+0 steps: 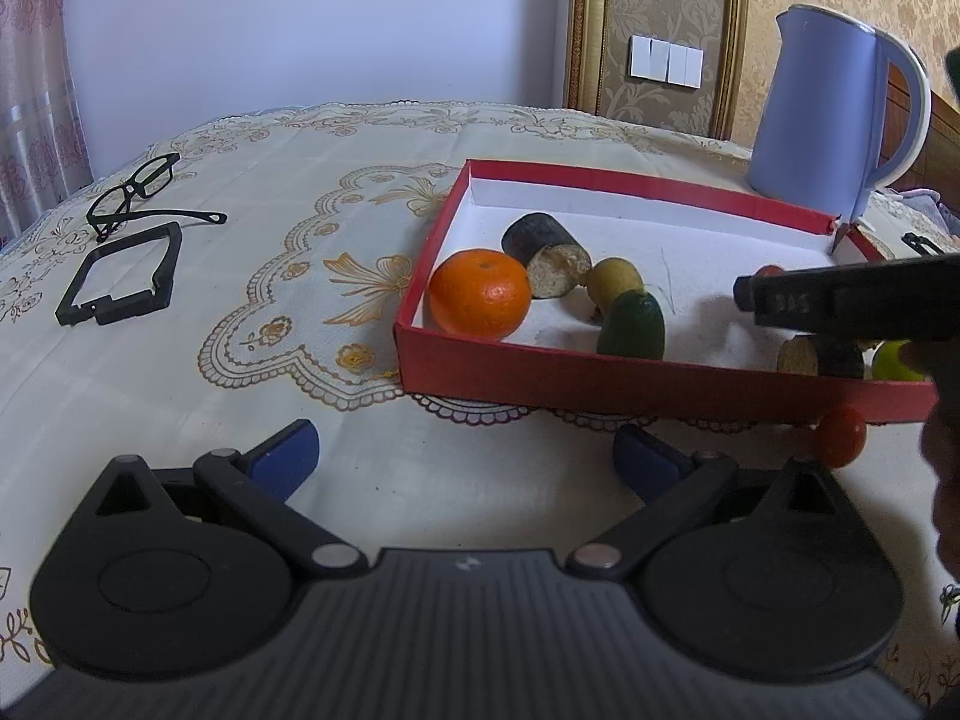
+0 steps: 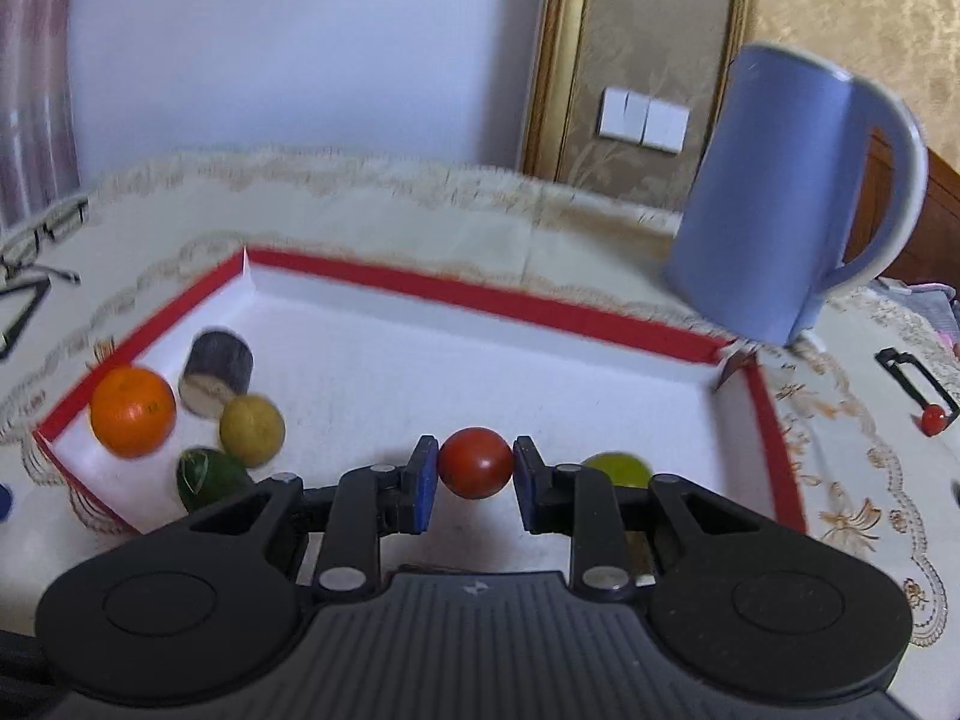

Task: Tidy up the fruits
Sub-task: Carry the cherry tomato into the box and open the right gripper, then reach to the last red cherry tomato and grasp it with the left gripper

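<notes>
A red box (image 1: pixel 600 369) with a white inside (image 2: pixel 480 360) lies on the table. It holds an orange (image 1: pixel 480 294) (image 2: pixel 132 411), a dark cut cylinder (image 1: pixel 546 252) (image 2: pixel 216 373), a yellow fruit (image 1: pixel 613 279) (image 2: pixel 252 429), a dark green fruit (image 1: pixel 633 327) (image 2: pixel 210 477) and a lime-green fruit (image 2: pixel 618 468). My right gripper (image 2: pixel 475 474) is shut on a red tomato (image 2: pixel 475 462) above the box's near part. My left gripper (image 1: pixel 465 459) is open and empty over the cloth in front of the box. A red tomato (image 1: pixel 840 437) lies by the box's front wall.
A blue kettle (image 1: pixel 834 108) (image 2: pixel 792 192) stands behind the box's right corner. Glasses (image 1: pixel 135 189) and a black frame (image 1: pixel 123 276) lie at the left. A small red ball (image 2: pixel 932 419) and a black clip (image 2: pixel 912 375) lie at the right.
</notes>
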Motion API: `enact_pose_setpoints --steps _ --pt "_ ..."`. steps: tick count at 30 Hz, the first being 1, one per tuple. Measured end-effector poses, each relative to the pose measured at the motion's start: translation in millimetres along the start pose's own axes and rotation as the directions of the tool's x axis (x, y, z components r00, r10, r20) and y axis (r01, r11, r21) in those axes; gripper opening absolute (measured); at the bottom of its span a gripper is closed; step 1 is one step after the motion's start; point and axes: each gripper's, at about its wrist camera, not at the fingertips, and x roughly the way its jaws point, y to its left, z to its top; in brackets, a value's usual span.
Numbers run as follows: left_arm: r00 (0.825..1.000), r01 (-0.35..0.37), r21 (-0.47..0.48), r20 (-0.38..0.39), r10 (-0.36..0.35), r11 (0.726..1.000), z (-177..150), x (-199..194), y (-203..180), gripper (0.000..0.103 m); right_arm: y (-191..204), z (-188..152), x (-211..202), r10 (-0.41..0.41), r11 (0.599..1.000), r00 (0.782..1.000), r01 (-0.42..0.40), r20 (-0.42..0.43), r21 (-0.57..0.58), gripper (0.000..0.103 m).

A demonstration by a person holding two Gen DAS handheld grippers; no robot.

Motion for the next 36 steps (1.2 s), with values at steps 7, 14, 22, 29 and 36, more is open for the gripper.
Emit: enact_pose_setpoints --steps 7,14,22,29,36 --pt "1.0 0.0 0.0 0.0 0.0 1.0 0 0 0 0.103 1 -5 0 -0.003 1.0 1.0 0.003 -0.02 -0.006 0.026" --pt "1.0 -0.001 0.002 0.0 0.001 1.0 0 0 0 0.103 -13 -23 -47 -0.018 1.0 0.999 0.018 0.05 0.015 0.027" --pt "1.0 -0.001 0.002 0.0 0.001 1.0 0 0 0 0.103 -56 -62 -101 -0.062 0.994 0.995 0.053 0.083 0.097 0.028" --pt "1.0 0.012 -0.003 0.006 -0.012 1.0 -2 -5 -1 0.103 -100 -104 -100 -0.139 0.969 0.99 0.139 -0.014 0.206 0.028" --pt "0.988 0.116 0.099 0.088 -0.125 0.988 -4 -46 -34 0.103 -103 -107 -89 -0.185 0.957 0.983 0.178 0.006 0.23 0.064"
